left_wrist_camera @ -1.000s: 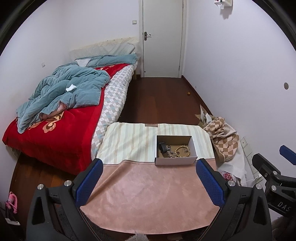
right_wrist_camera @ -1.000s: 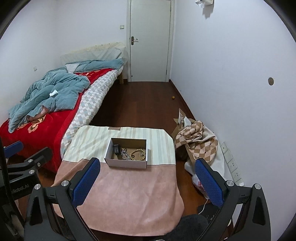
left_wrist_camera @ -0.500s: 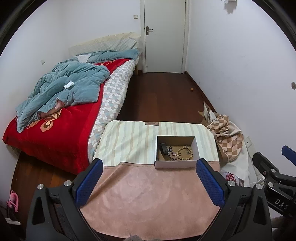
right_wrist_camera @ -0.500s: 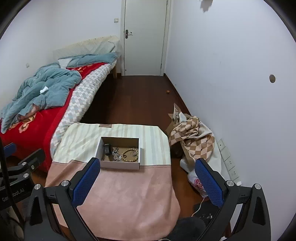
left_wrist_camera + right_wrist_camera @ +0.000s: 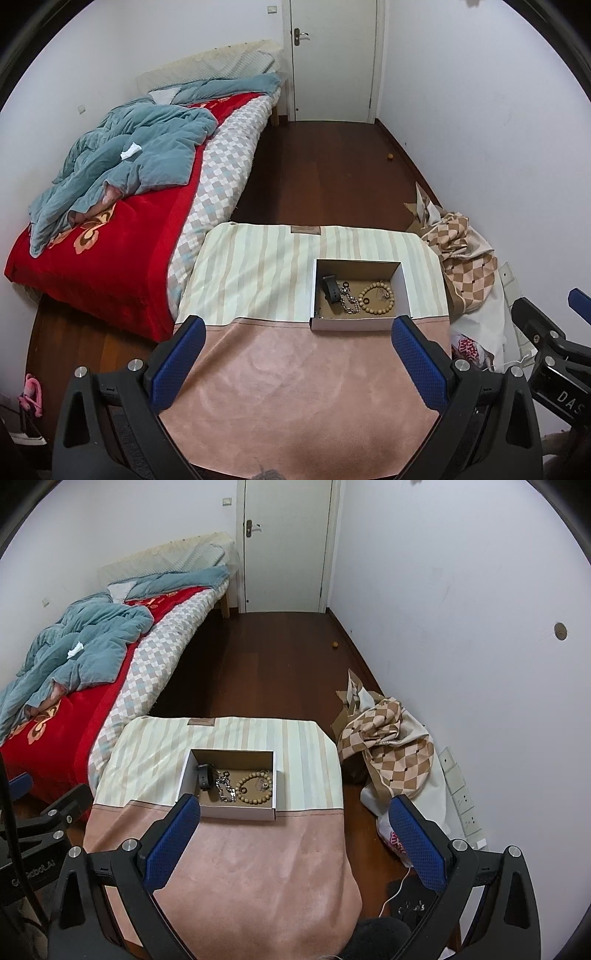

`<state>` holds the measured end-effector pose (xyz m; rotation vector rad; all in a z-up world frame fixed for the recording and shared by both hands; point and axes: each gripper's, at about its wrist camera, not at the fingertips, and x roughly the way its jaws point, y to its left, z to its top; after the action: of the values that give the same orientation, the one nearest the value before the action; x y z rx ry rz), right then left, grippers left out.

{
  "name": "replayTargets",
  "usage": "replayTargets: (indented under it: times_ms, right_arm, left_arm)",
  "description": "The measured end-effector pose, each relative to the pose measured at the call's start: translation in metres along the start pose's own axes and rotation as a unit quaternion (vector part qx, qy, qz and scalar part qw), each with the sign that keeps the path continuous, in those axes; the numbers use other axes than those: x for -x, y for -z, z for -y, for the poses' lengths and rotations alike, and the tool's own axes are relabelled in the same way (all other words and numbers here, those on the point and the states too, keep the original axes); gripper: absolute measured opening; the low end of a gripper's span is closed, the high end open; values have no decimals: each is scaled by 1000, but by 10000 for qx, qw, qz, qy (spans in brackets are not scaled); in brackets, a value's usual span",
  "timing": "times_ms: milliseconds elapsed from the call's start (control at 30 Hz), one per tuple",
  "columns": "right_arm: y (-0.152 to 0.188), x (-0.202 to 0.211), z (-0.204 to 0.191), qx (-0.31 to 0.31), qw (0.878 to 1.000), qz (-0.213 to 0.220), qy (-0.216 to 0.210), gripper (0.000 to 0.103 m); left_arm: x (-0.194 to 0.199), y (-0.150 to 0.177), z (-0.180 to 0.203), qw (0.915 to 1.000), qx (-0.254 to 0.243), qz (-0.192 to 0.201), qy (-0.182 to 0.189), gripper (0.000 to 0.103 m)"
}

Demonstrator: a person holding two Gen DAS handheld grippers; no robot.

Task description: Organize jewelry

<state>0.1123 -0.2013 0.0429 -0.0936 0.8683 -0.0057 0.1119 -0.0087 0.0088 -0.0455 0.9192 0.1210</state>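
a small table under a pink and striped cloth [image 5: 295, 387] holds an open white cardboard box [image 5: 351, 325] near its middle. inside lie a black strap [image 5: 330, 288], a silver chain [image 5: 349, 303] and a ring of round wooden beads [image 5: 376, 298]. they look light and floppy, best pinched on one strand, and the left gripper [image 5: 295, 354] and right gripper [image 5: 291, 832] both hang wide apart, holding nothing.

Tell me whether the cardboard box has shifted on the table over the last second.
No. The cardboard box keeps its near edge on the seam where the striped cloth meets the pink cloth; only the cameras have moved closer.
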Motion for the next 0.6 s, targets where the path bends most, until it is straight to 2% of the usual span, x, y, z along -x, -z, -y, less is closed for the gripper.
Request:
replayTargets:
  times_ms: [600]
  right_arm:
    - [0,-15,2,32,9998,-170,30,103]
  left_arm:
    - [-6,-1,5,9999,-40,-83,51,103]
